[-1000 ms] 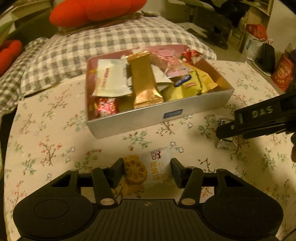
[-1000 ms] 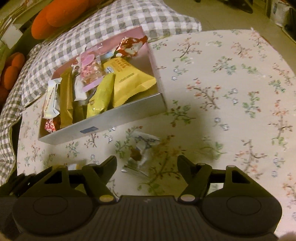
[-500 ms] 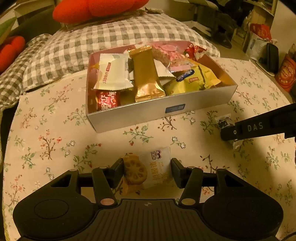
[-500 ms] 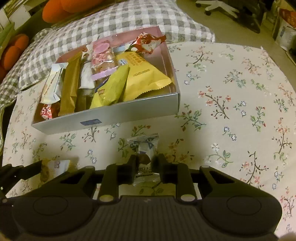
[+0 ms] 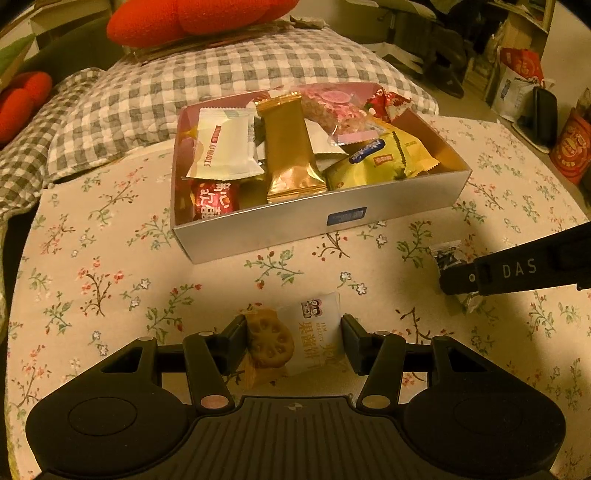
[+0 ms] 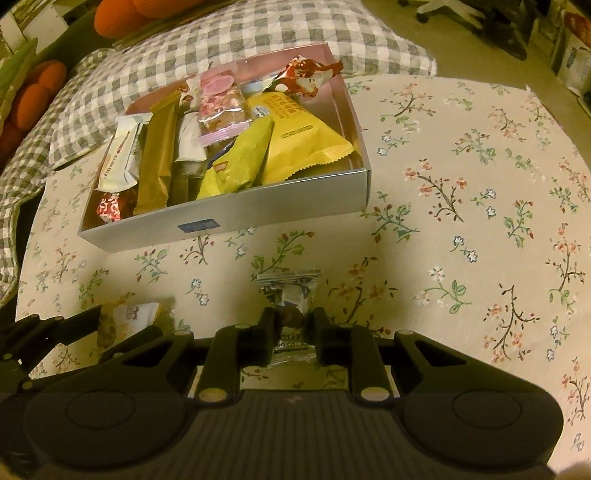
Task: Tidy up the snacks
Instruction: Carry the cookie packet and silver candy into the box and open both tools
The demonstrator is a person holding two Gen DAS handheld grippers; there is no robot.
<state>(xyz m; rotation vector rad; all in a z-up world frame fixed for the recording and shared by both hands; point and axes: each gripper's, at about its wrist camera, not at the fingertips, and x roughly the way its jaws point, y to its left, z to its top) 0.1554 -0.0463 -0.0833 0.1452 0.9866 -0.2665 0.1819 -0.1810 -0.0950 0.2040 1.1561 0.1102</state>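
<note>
A silver box point(image 5: 314, 225) with a pink inside holds several wrapped snacks and stands mid-table. In front of it my left gripper point(image 5: 293, 326) is shut on a white jam biscuit packet point(image 5: 295, 343) printed with a golden biscuit, low over the cloth. To the right, my right gripper point(image 5: 458, 280) is shut on a small clear-and-silver chocolate packet point(image 5: 448, 254). In the right wrist view the right gripper's point(image 6: 293, 323) pads pinch the lower half of this chocolate packet point(image 6: 291, 291), just in front of the box point(image 6: 258, 210). The biscuit packet point(image 6: 129, 314) shows at lower left.
A floral tablecloth point(image 6: 461, 184) covers the table, bare to the right of the box. Behind the box lie a grey checked cushion point(image 5: 221, 81) and red plush cushions point(image 5: 195, 14). Bags and clutter point(image 5: 569, 147) stand on the floor at far right.
The right gripper's fingers, wide apart around the chocolate packet a second ago, have closed on it, and the gripper has shifted a little. The left gripper keeps still with the biscuit packet.
</note>
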